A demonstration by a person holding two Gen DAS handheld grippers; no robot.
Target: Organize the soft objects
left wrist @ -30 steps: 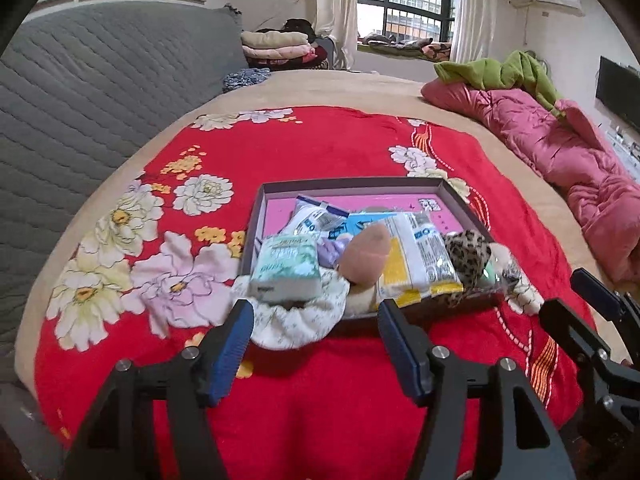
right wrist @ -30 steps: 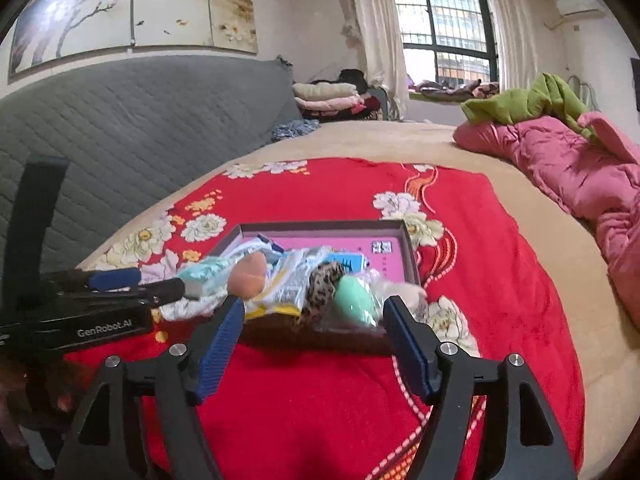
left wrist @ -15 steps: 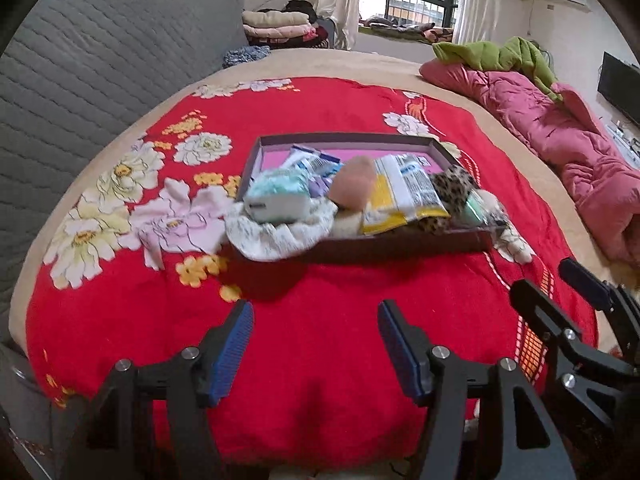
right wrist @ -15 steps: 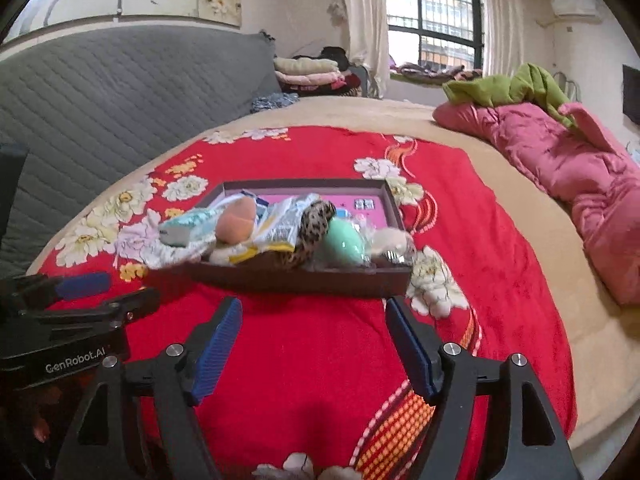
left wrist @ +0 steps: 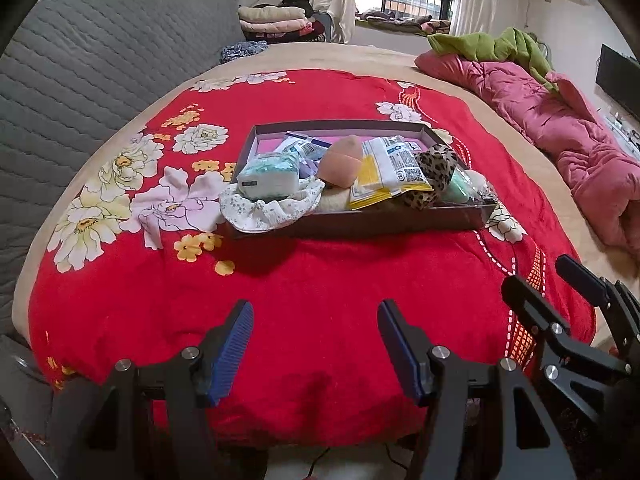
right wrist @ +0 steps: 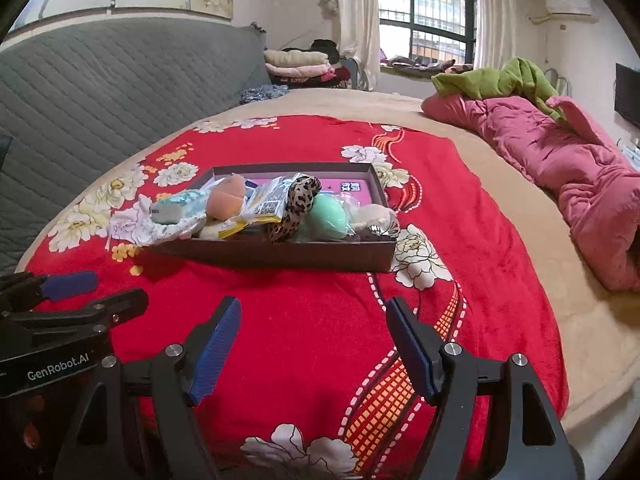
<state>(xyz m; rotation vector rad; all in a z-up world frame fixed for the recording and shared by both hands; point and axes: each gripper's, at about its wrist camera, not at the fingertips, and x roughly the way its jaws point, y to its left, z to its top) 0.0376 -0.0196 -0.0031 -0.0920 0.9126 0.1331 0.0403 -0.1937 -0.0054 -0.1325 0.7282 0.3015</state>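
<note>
A shallow brown tray [left wrist: 360,226] [right wrist: 280,256] sits on the red floral blanket [left wrist: 320,288], heaped with soft things: a tissue pack [left wrist: 270,174] on a white floral cloth [left wrist: 268,208], a peach sponge [left wrist: 342,160], a yellow-white packet [left wrist: 386,170], a leopard-print piece [left wrist: 434,176] and a mint-green sponge [right wrist: 328,216]. My left gripper [left wrist: 316,338] is open and empty, well short of the tray near the bed's front edge. Beside it, my right gripper [right wrist: 314,336] is open and empty too.
A grey quilted headboard [left wrist: 100,64] runs along the left. A pink quilt [left wrist: 560,120] with a green garment [left wrist: 500,46] lies on the right. Folded clothes [left wrist: 276,18] are stacked at the far end by the window.
Both grippers have drawn back from the tray toward the bed's front edge, so the tray looks smaller and farther. Both stayed open and empty.
</note>
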